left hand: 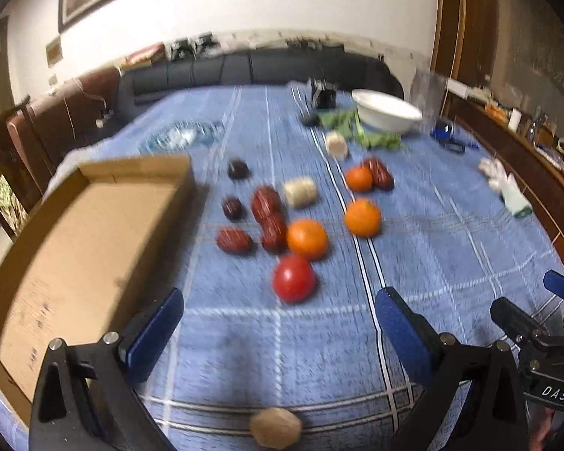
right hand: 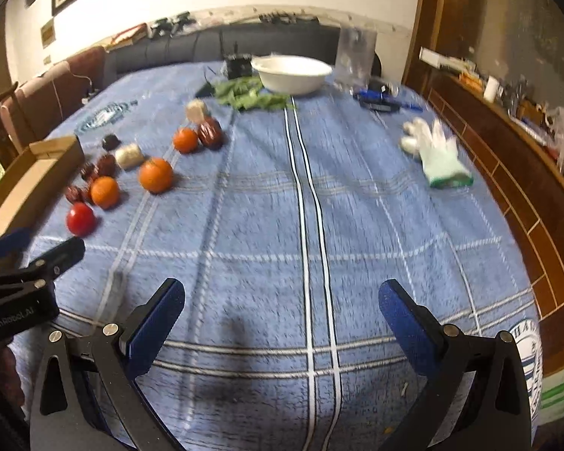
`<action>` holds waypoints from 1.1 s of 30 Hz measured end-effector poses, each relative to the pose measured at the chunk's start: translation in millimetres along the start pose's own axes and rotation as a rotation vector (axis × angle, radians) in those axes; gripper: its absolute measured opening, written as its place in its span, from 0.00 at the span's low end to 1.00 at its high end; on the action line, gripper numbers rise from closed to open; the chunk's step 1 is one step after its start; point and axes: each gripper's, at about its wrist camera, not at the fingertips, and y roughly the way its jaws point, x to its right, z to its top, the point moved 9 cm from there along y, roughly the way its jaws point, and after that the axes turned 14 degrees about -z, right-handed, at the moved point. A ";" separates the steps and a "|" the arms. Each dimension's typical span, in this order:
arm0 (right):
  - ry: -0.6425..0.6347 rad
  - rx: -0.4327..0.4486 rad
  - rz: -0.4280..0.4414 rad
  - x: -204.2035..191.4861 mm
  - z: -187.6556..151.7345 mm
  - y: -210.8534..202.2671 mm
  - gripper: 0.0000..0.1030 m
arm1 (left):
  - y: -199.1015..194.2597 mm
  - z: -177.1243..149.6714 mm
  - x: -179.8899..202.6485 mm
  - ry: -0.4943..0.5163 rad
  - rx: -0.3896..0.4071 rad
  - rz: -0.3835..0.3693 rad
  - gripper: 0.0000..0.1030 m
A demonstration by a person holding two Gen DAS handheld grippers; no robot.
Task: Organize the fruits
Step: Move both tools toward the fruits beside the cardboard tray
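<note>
Both claws, left claw [left hand: 278, 323] and right claw [right hand: 282, 315], hang spread and empty; the smooth, soft round red tomato [left hand: 293, 279] likely bruises, so pinch gently across its widest middle.

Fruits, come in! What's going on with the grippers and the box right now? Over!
Left gripper open, empty. Right gripper open, empty. Tomato and oranges loose on the tablecloth; cardboard box empty. Nothing in the way.

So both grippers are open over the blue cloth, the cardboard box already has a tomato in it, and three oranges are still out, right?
Not quite: the cardboard box is empty in the left wrist view. The tomato sits on the blue cloth. The rest holds: both grippers open, three oranges out.
</note>
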 end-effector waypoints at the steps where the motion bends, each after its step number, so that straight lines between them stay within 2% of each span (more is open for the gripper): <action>1: -0.001 0.012 0.003 -1.6 3.8 -2.8 1.00 | -3.7 4.4 -1.7 0.003 0.017 0.003 1.00; 4: 0.001 0.041 0.011 -5.1 11.5 -9.8 1.00 | -14.1 14.4 -7.8 -0.002 0.063 0.009 1.00; 11: 0.007 0.083 0.021 -7.9 20.0 -22.4 1.00 | -26.6 22.7 -16.5 -0.021 0.109 0.013 1.00; 33: -0.037 0.111 0.048 -32.9 25.7 -37.1 1.00 | -37.3 18.0 -28.2 -0.027 0.109 0.019 1.00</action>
